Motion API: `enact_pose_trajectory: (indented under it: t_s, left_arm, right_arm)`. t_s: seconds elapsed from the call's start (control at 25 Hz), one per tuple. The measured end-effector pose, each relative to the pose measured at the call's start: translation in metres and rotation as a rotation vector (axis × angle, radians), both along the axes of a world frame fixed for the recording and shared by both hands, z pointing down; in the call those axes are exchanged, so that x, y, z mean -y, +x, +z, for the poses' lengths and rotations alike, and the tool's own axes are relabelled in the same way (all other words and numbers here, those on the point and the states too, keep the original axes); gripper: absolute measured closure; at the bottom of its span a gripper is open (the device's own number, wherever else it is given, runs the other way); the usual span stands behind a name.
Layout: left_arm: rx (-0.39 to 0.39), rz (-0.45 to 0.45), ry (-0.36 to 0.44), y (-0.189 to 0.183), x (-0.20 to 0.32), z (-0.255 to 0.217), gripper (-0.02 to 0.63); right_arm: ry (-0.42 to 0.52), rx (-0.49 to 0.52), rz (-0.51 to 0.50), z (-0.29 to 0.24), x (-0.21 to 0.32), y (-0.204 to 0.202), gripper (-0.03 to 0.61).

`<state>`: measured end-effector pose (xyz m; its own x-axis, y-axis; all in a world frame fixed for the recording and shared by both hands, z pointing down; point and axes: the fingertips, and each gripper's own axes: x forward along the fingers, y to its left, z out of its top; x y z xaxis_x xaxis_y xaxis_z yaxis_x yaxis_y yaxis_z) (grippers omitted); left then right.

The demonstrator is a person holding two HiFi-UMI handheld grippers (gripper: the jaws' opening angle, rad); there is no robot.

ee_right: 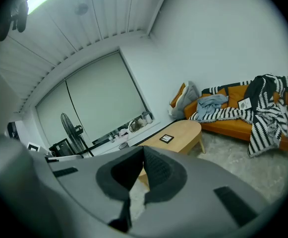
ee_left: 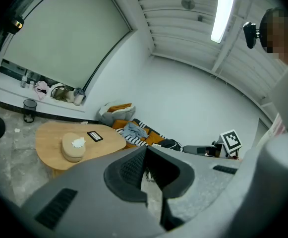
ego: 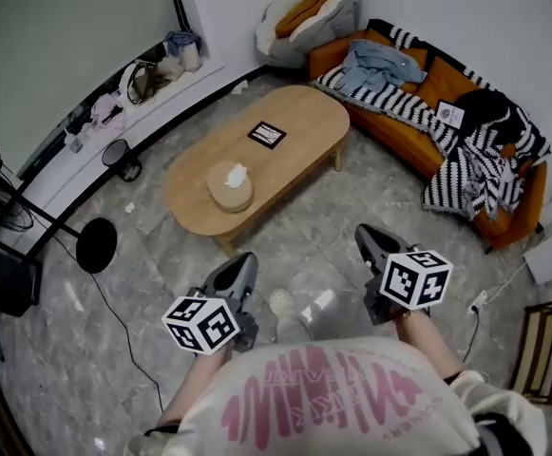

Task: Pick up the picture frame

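Observation:
A small black picture frame (ego: 267, 134) lies flat on the oval wooden coffee table (ego: 299, 117), toward its far end. It also shows small on the table in the left gripper view (ee_left: 95, 136) and in the right gripper view (ee_right: 167, 138). My left gripper (ego: 241, 266) is held low in front of my body, well short of the table, its jaws shut with nothing between them. My right gripper (ego: 366, 237) hangs beside it, also shut and empty, about a table's width from the frame.
A round tan tissue box (ego: 230, 186) sits on the table's near end. An orange sofa (ego: 430, 88) with striped blankets and clothes runs along the right. A floor fan base (ego: 96, 244) and its cable lie at the left, a small bin (ego: 117, 154) by the window ledge.

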<state>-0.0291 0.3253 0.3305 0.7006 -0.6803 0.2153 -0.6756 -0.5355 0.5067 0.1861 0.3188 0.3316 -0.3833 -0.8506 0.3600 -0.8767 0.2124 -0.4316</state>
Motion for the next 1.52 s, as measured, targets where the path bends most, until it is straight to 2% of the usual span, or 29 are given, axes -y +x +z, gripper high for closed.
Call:
enact_pose_trajectory:
  t_s: [0.28,0.48,0.68,0.84,1.04,1.24,1.4,1.52]
  left_arm:
    - [-0.029,0.02,0.03,0.004,0.106,-0.027,0.611]
    - [-0.076,-0.003,0.057,-0.007,0.177,-0.05,0.611]
    - [-0.113,-0.03,0.067,-0.021,0.228,-0.058,0.611]
    - [-0.128,-0.042,0.067,-0.027,0.253,-0.056,0.611]
    - [-0.116,-0.046,0.041,-0.035,0.266,-0.042,0.611]
    - [-0.094,-0.073,0.005,-0.054,0.272,-0.016,0.611]
    - [-0.104,-0.13,-0.053,-0.07,0.278,0.005,0.611]
    - [-0.108,-0.144,-0.076,-0.074,0.289,0.017,0.611]
  right_arm:
    - [0.031,0.019,0.002,-0.018,0.104,-0.003,0.572]
    - [0.069,0.025,0.012,-0.036,0.17,-0.005,0.572]
    - [0.091,0.022,0.004,-0.043,0.219,-0.015,0.572]
    - [0.093,0.01,-0.01,-0.041,0.245,-0.022,0.572]
    - [0.048,0.02,-0.016,-0.021,0.265,-0.032,0.572]
    - [0.048,0.076,-0.043,-0.002,0.285,-0.051,0.572]
    - [0.008,0.132,-0.081,0.017,0.299,-0.067,0.572]
    - [-0.017,0.133,-0.094,0.03,0.318,-0.072,0.572]
